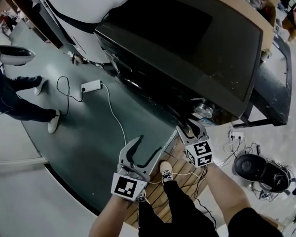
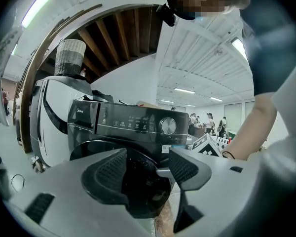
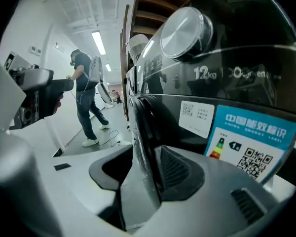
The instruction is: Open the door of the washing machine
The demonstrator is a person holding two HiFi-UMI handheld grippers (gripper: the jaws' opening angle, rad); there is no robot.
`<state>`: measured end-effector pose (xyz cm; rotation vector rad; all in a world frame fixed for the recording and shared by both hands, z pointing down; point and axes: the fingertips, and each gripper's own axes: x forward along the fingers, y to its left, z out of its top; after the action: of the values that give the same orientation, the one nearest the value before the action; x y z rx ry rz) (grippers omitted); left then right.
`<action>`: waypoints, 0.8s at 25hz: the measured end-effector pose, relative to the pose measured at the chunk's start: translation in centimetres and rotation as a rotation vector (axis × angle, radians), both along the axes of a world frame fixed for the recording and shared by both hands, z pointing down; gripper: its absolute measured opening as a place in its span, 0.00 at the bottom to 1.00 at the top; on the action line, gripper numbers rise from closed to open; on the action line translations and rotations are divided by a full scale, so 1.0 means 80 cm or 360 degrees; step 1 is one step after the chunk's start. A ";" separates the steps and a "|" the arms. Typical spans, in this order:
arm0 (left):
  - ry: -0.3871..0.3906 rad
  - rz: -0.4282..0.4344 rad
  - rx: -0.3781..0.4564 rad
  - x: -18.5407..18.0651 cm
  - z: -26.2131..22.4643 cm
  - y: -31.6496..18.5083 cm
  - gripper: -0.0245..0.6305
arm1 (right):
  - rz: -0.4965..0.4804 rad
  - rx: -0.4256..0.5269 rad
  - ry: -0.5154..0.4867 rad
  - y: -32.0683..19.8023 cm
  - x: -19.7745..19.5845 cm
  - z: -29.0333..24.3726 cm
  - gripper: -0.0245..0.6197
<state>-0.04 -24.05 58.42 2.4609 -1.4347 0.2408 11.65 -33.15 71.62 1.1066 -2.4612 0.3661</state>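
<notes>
Right gripper (image 3: 144, 168) fingers clamped on door (image 3: 139, 125) edge, left gripper (image 2: 147, 168) fingers released; next, pull outward to swing it open.

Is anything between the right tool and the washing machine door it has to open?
Nothing visible does: the right tool has the rim of the black washing machine's dark round door between its jaws. The open, empty left tool hangs out front, possibly in the door's swing path.

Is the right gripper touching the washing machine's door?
Touching. The right gripper view shows the right gripper with its jaws clamped on the rim of the dark, glossy washing machine door, a pad each side.
</notes>
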 end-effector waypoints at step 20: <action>0.0039 -0.0012 -0.0059 -0.008 0.034 0.016 0.45 | -0.0066 -0.0063 -0.0001 0.039 -0.037 0.011 0.19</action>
<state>-0.66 -22.78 61.16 2.4201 -1.4162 0.2330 8.73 -30.00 72.53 1.0377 -2.4628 0.4011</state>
